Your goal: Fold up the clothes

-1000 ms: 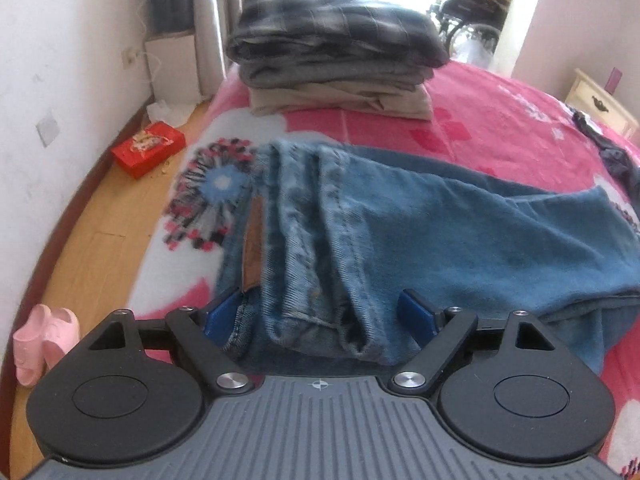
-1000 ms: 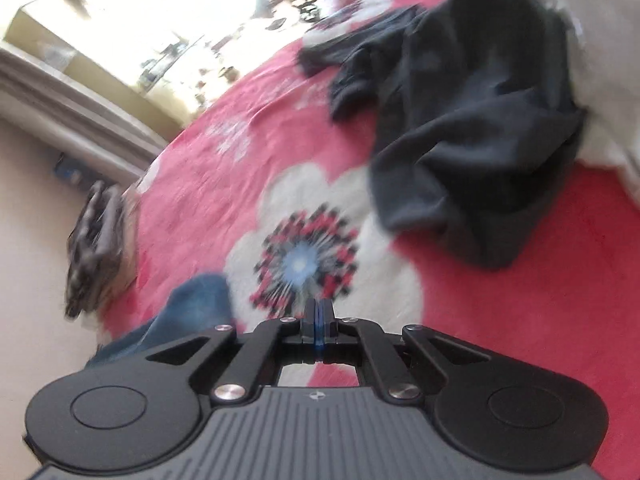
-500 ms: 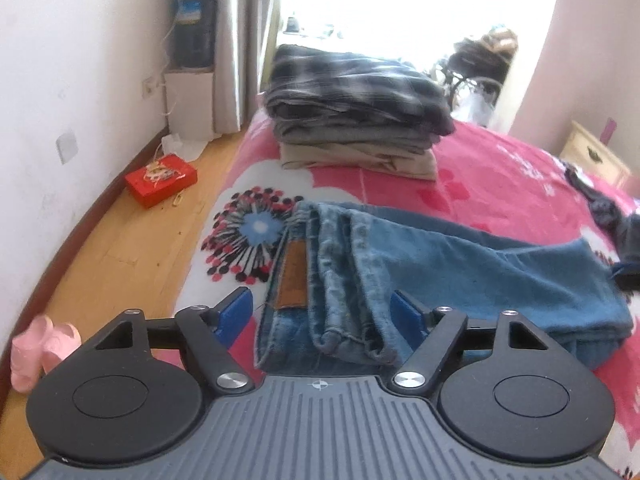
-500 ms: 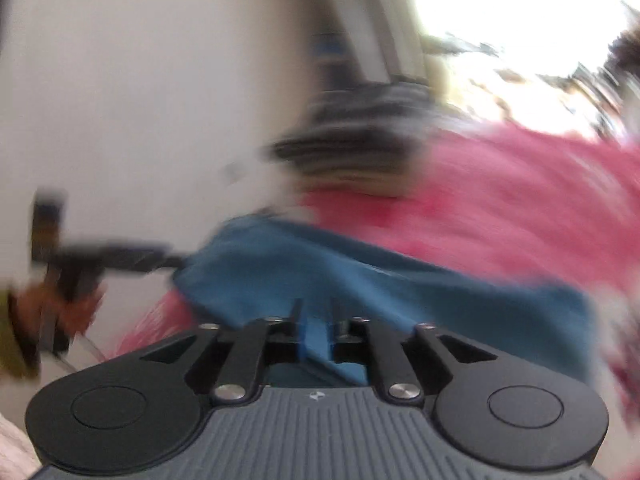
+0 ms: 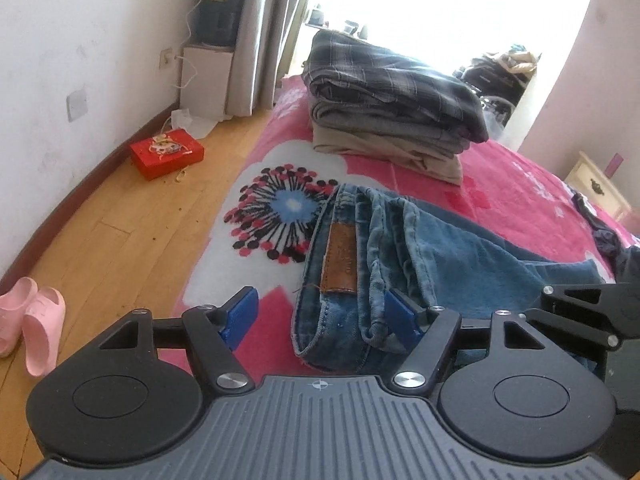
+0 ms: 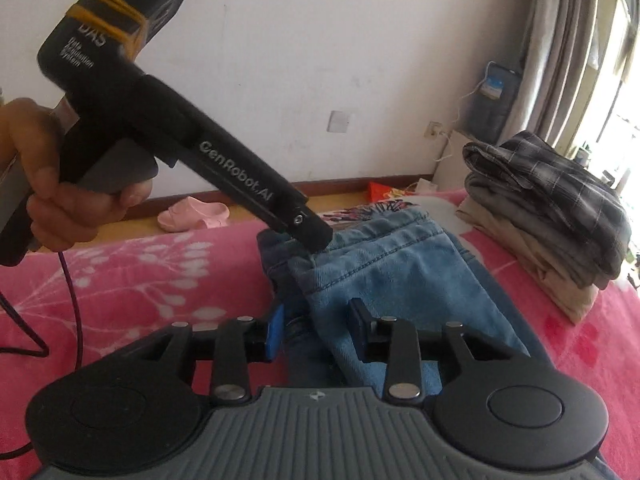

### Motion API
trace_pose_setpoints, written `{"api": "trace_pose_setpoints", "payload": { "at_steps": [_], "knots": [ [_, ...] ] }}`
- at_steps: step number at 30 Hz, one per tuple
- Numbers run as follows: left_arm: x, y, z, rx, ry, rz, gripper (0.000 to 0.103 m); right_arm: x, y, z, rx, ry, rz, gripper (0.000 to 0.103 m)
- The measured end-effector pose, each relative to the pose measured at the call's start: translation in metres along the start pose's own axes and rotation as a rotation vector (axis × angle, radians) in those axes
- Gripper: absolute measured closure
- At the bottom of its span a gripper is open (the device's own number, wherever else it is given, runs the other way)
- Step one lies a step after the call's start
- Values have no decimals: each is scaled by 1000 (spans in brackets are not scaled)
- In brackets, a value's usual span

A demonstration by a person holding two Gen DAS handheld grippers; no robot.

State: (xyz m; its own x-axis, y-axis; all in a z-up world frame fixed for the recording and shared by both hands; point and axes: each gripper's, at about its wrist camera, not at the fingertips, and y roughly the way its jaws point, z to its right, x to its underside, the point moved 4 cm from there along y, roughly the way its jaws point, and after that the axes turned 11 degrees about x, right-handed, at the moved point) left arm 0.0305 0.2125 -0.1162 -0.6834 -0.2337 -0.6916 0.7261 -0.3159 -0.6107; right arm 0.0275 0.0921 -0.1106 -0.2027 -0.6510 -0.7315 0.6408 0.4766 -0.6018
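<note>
Folded blue jeans lie on the pink flowered bedspread, waistband with brown leather patch toward me. My left gripper is open, its fingers astride the waistband end, low over the cloth. In the right wrist view the jeans lie ahead and my right gripper is open with the folded denim edge between its fingers. The left gripper's black body, held by a hand, slants down onto the jeans' far end. A stack of folded clothes sits further up the bed, also in the right wrist view.
The bed edge drops to a wooden floor on the left, with a red box, pink slippers and a white wall. Dark clothing lies at the right of the bed. A cream nightstand stands beyond.
My left gripper has pulled back and risen slightly, staying open over the waistband. My right gripper swung from the dark clothes to the jeans and opened around their edge.
</note>
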Motion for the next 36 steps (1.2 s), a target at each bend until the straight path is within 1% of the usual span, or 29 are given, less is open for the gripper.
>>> {"api": "trace_pose_setpoints", "payload": {
  "at_steps": [1, 2, 3, 5, 6, 10, 13, 16, 19, 23, 27, 29, 32, 33, 34, 35, 36],
  "knots": [
    [1, 1, -1, 3, -3, -2, 31, 1, 0, 1, 7, 14, -1, 70],
    [1, 2, -2, 7, -7, -3, 31, 3, 0, 4, 10, 37, -1, 75],
    [2, 2, -2, 9, -7, -3, 31, 4, 1, 8, 7, 76, -5, 88],
    [3, 4, -2, 9, -1, -4, 31, 5, 0, 20, -8, 175, -13, 92],
    [4, 4, -2, 8, 2, -5, 31, 5, 0, 26, -16, 225, -18, 98],
    [5, 4, -3, 13, -3, -5, 31, 5, -2, 49, -45, 414, -19, 101],
    [5, 5, -5, 17, -11, -6, 31, 3, -9, 64, -50, 529, 9, 101],
    [5, 5, -7, 20, -23, -7, 31, -11, -22, 71, -36, 551, 87, 101],
    [6, 6, -8, 23, -33, -8, 31, -23, -26, 69, -22, 538, 131, 101],
    [6, 6, -10, 27, -40, -9, 31, -24, -7, 49, -6, 443, 94, 101],
    [6, 5, -13, 36, -54, -15, 30, -12, 10, 31, -19, 420, 47, 101],
    [5, 3, -16, 33, -62, -20, 30, -5, 18, 26, -31, 444, 22, 100],
    [2, -6, -18, 10, -55, -5, 32, 5, 23, 32, -71, 556, 3, 99],
    [0, -12, -19, -4, -45, 9, 32, 7, 22, 36, -88, 590, 2, 95],
    [-2, -18, -20, -18, -35, 24, 32, 7, 22, 39, -108, 621, 3, 87],
    [-5, -24, -22, -32, -31, 39, 32, 8, 20, 43, -123, 649, 6, 83],
    [-9, -30, -24, -44, -33, 54, 32, 9, 17, 46, -131, 673, 13, 74]
  ]
}}
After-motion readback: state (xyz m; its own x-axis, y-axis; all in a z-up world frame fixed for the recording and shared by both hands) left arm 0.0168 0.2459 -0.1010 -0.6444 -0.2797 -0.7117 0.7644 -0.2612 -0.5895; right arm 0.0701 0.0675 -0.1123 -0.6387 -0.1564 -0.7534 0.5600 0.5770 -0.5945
